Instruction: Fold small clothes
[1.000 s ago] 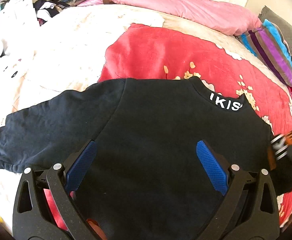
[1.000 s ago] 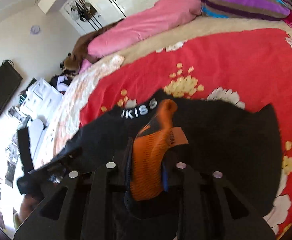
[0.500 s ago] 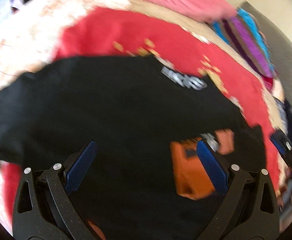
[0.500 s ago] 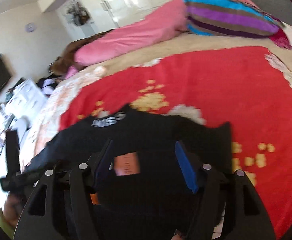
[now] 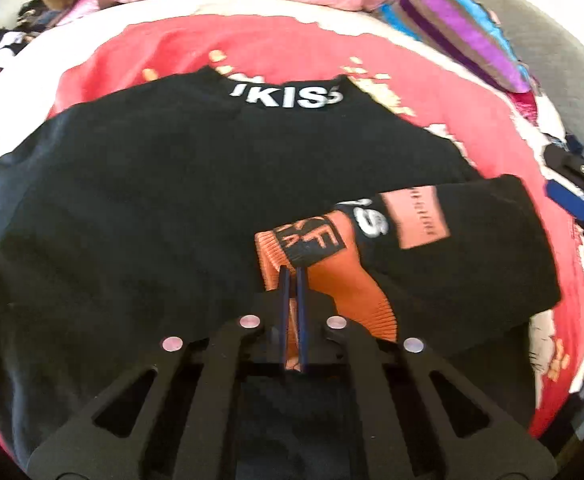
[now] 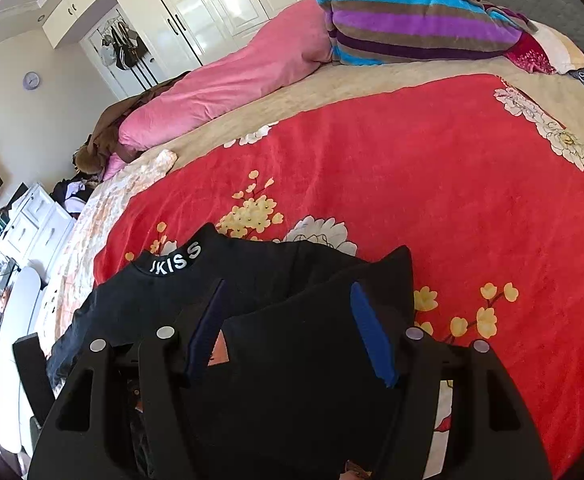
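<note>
Since a second ago the left hand-held gripper (image 5: pixel 292 276) has gone from wide open over the back of the black sweatshirt (image 5: pixel 140 208) to clamped tight on the orange cuff (image 5: pixel 332 280), which wasn't even in its view back then. That sleeve now lies folded in across the body. The right hand-held gripper (image 6: pixel 288 320) had the same cuff pinched a second ago; now its blue pads stand apart with nothing pressed between them, hovering over the folded-in shoulder at the right side of the sweatshirt.

Closest to the left camera, at 6 o'clock, it's just the cuff between the shut pads. Past that, toward 2 o'clock, the black sleeve (image 5: pixel 472 232) with its pink patch runs off to the garment's edge. Further up at 12 o'clock is the collar (image 5: pixel 288 98) with white lettering, lying flat on the red floral blanket (image 6: pixel 432 184) covering the bed. Beyond that there's a pink duvet (image 6: pixel 228 84) and a striped blanket (image 6: pixel 420 28) at the far end.

Handling-wise: it's soft, light, floppy knit, so it'll sag and drag wherever it isn't held. The ribbed cuff looks thicker and grippier than the body, so it's a decent pinch point. For the next fold I'd guess the hem corners or the shoulder seams are the better holds.
</note>
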Tool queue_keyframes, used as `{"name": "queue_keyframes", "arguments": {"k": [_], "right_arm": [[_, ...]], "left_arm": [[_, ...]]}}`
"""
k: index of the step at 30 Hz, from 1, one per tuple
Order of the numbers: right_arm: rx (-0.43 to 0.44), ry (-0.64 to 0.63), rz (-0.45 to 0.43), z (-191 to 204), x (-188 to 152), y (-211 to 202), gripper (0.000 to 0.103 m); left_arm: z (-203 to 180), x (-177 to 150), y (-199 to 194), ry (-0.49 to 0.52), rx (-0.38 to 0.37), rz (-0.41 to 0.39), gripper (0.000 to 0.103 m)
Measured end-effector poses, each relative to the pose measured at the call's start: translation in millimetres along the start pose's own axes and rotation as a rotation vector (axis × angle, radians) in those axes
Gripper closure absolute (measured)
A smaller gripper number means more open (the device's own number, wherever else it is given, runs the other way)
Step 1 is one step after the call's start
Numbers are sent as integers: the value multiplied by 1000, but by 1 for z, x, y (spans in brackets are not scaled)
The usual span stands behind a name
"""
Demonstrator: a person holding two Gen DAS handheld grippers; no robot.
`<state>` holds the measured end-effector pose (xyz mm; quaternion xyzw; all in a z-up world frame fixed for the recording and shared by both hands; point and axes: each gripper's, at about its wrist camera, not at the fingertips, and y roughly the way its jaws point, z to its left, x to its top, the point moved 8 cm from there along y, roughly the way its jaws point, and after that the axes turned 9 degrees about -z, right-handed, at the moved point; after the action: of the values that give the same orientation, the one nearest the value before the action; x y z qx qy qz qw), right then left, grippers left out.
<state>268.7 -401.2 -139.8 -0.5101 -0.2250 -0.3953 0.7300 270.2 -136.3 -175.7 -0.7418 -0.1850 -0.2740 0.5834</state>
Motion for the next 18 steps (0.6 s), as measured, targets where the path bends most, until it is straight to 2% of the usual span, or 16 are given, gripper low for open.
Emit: {"name": "queue_keyframes", "arguments": {"k": [2,4,7,13,16,18], "right_arm": [[-7,1,2,-2,0,2,41],[-11,6,4,-3,0,3,41],[-18,15,3,-7,0,4,41],[-24,15,-4,-9,2,3,41],[-26,15,-1,-9,1,4,41],[-28,15,1,-11,1,4,41]], "left_arm": [[-4,3,-1,31,-16,-15,103],[-7,8,-5,23,-52,-29,103],[-5,17,-13,11,-69,-55,103],[14,36,-22,-87,-125,-72,103],[13,28,-14,-107,-172,-1,103],[17,19,-8,-138,-192,50,95]]}}
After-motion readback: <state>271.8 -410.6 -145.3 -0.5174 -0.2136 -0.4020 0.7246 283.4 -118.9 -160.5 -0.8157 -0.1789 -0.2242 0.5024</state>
